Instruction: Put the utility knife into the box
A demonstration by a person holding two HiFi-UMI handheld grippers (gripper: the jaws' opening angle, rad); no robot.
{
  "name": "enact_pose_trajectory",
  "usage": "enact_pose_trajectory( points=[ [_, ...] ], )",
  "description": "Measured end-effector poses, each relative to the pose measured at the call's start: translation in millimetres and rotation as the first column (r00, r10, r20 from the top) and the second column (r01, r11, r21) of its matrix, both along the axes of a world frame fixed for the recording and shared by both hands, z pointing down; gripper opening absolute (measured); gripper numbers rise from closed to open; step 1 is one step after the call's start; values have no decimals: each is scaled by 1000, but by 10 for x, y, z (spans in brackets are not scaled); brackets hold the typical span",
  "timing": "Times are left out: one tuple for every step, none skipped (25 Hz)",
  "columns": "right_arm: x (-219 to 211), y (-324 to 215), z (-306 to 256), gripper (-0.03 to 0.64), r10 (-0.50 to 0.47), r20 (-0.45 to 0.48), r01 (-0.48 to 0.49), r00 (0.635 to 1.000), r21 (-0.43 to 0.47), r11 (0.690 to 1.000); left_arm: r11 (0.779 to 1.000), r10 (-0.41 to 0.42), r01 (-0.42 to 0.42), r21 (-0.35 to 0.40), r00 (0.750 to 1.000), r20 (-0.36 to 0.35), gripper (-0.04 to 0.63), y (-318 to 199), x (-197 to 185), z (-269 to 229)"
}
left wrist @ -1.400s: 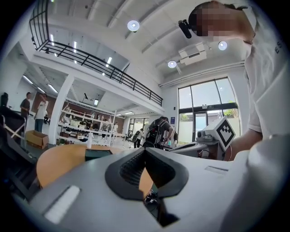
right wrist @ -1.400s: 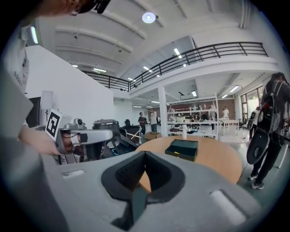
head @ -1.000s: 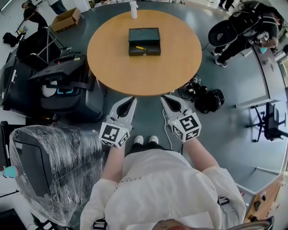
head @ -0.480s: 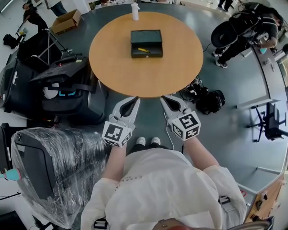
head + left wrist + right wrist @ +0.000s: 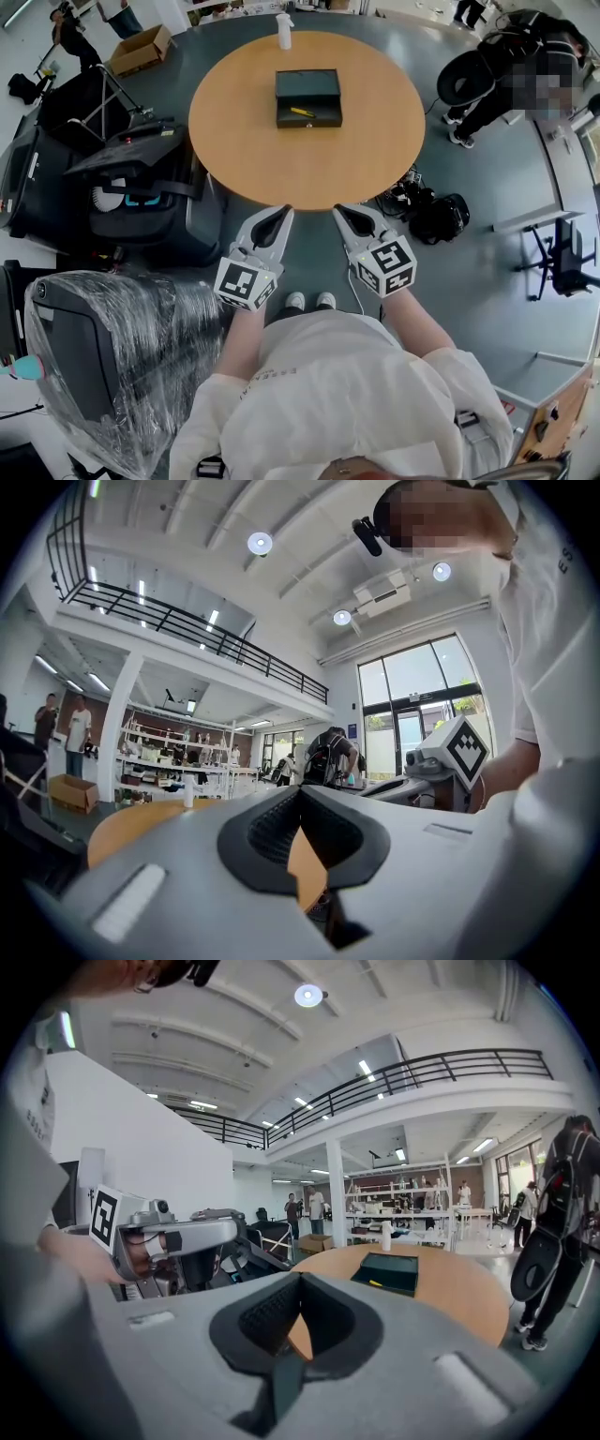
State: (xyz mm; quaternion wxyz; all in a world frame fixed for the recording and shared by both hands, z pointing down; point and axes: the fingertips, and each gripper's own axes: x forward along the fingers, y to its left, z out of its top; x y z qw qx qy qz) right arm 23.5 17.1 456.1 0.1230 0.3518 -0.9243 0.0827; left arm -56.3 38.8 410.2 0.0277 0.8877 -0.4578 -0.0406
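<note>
**Q:** What did the head view show?

**A:** Both tools were held near the person, off the near edge of the round table (image 5: 309, 173). The left gripper (image 5: 283, 213) and right gripper (image 5: 338, 212) were just beside each other. The open box (image 5: 308, 86) sat far across the table, and the yellow utility knife (image 5: 301, 112) lay inside its near part. A white bottle (image 5: 284, 30) stood at the far rim.

**Q:** And the left gripper view?

**A:** The left gripper (image 5: 300, 792) had its tips pressed together, with nothing between them.

**Q:** The right gripper view?

**A:** The right gripper (image 5: 300, 1279) was likewise closed and empty. The box (image 5: 386, 1274) holding the knife (image 5: 374, 1283) lay well apart, farther off on the table (image 5: 459, 1307).
</note>
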Motion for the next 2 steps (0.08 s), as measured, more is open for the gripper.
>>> enact_pose_trajectory(
  points=[
    [-8, 2, -13, -8, -1, 0, 1, 1000, 3, 1000, 1000, 7, -7, -3, 1000, 10, 17, 1, 16, 8],
    [-16, 3, -25, -8, -3, 0, 3, 1000, 6, 1000, 1000, 14, -14, -7, 1000, 20, 17, 1, 32, 15]
  ],
)
